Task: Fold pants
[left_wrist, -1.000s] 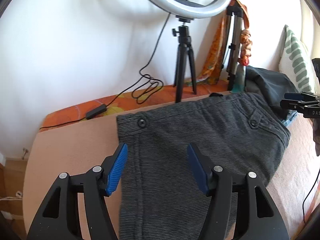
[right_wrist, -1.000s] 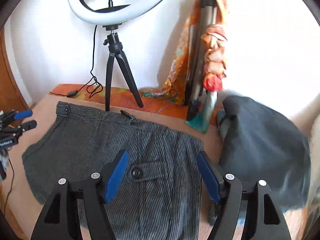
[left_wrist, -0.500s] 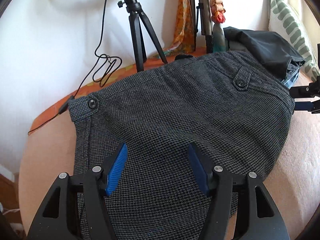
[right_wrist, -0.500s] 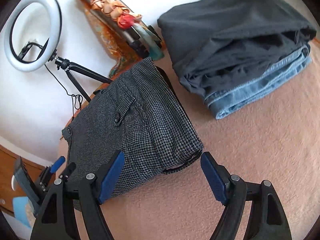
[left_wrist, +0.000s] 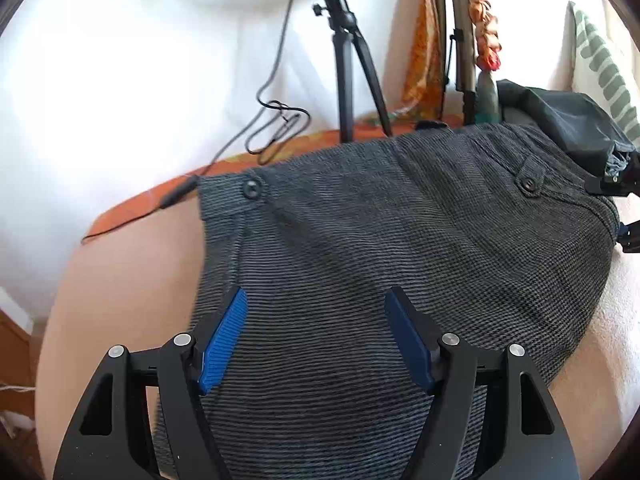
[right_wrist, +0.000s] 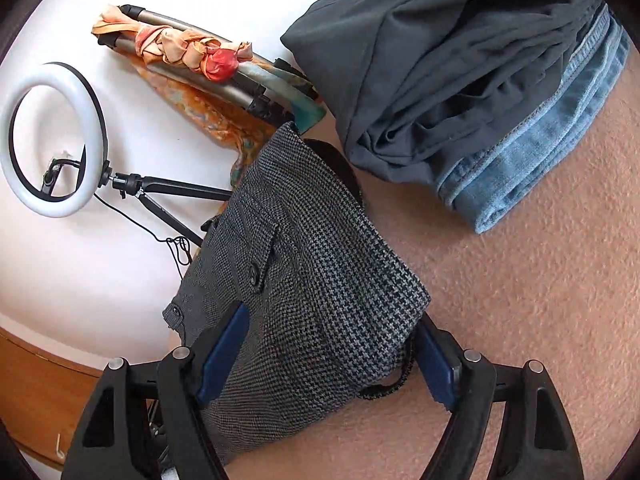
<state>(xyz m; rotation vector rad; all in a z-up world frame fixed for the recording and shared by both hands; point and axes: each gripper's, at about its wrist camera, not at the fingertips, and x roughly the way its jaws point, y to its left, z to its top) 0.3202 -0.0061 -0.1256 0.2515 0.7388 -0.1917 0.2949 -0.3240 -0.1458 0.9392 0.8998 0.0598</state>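
Observation:
The grey houndstooth pants point(left_wrist: 380, 248) lie folded on the peach blanket point(left_wrist: 120, 272), waistband toward the wall. My left gripper point(left_wrist: 316, 336) is open, hovering over the pants near their left edge, holding nothing. My right gripper point(right_wrist: 324, 356) is open with its fingers on either side of the pants' right folded edge point(right_wrist: 320, 300); cloth sits between the pads but is not pinched. The right gripper shows at the right edge of the left wrist view point(left_wrist: 618, 208).
A stack of folded dark pants point(right_wrist: 440, 60) and blue jeans point(right_wrist: 532, 152) lies to the right. A ring light on a tripod point(left_wrist: 348, 80), a second tripod with an orange scarf point(left_wrist: 460, 40) and a cable point(left_wrist: 276, 128) stand by the wall. A striped pillow point(left_wrist: 604, 68) lies far right.
My right gripper tilted and moved down to the pants' right edge, now straddling it. My left gripper shifted slightly over the pants and stayed open.

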